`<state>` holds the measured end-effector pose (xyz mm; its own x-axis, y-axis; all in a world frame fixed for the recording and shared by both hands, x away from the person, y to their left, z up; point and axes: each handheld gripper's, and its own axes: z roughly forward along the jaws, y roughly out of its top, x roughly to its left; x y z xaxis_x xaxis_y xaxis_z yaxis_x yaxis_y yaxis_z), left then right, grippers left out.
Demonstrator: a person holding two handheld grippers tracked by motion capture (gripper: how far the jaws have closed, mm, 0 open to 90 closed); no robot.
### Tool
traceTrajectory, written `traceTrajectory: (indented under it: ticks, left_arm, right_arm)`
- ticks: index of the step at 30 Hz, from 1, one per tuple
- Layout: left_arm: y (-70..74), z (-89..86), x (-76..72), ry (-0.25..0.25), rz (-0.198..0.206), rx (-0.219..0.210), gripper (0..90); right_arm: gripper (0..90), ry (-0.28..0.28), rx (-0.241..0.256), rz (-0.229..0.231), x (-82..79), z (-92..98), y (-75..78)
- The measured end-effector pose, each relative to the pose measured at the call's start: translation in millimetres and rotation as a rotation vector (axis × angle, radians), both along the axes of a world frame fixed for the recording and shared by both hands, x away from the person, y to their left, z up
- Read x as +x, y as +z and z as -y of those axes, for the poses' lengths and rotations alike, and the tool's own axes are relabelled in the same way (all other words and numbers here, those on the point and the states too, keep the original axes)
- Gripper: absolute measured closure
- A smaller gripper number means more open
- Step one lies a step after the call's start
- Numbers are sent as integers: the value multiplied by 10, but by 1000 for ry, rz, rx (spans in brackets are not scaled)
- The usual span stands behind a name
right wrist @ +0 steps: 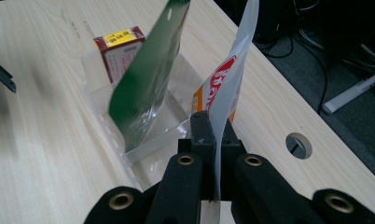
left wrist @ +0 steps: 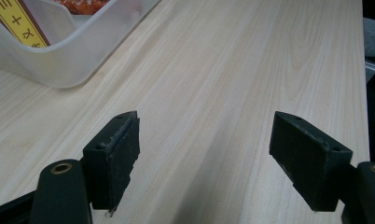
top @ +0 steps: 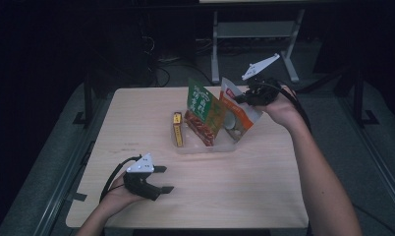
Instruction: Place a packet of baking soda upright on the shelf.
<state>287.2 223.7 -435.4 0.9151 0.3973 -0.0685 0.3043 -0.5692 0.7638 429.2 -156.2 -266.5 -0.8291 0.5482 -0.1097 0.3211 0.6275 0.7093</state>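
Note:
A clear plastic bin [top: 205, 146] stands mid-table with a green snack pouch [top: 204, 112] leaning in it and a yellow-and-red box [top: 178, 129] at its left end. My right gripper [top: 240, 98] is shut on the top edge of a white, red and orange snack pouch [top: 238, 115], held tilted over the bin's right end. In the right gripper view the jaws pinch that pouch [right wrist: 225, 88], with the green pouch [right wrist: 148, 79] and the box [right wrist: 120, 51] beyond. My left gripper [top: 163, 179] is open, low over the near left of the table, nothing between its jaws [left wrist: 204, 158].
The light wooden table [top: 235, 187] has a round cable hole [right wrist: 298, 145] near its right edge. A corner of the bin [left wrist: 69, 51] shows in the left gripper view. Metal frame legs [top: 254, 34] and cables stand on the dark floor behind.

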Motion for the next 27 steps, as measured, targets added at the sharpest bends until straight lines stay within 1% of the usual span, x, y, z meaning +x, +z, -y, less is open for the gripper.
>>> traceTrajectory:
  ticks: [10,15,17,19,22,27]
  left_arm:
    - [-9,0,-2,-9,-4,7,239]
    - [-12,3,1,-17,-7,10,239]
    - [-13,8,-6,-15,-16,-1,239]
    - [-10,10,-9,-15,-17,-1,239]
    - [-14,7,-6,-17,-18,1,239]
    - [-17,3,-4,-18,-20,4,238]
  right_arm:
    - [900,-12,-27,-49,146,-74,-107]
    - [900,-17,-57,-68,224,-121,-179]
    - [900,-24,-55,-85,256,-142,-216]
    - [900,-30,-60,-90,285,-159,-250]
    - [900,-26,-76,-85,304,-181,-284]
    - [900,-35,-66,-96,323,-189,-307]
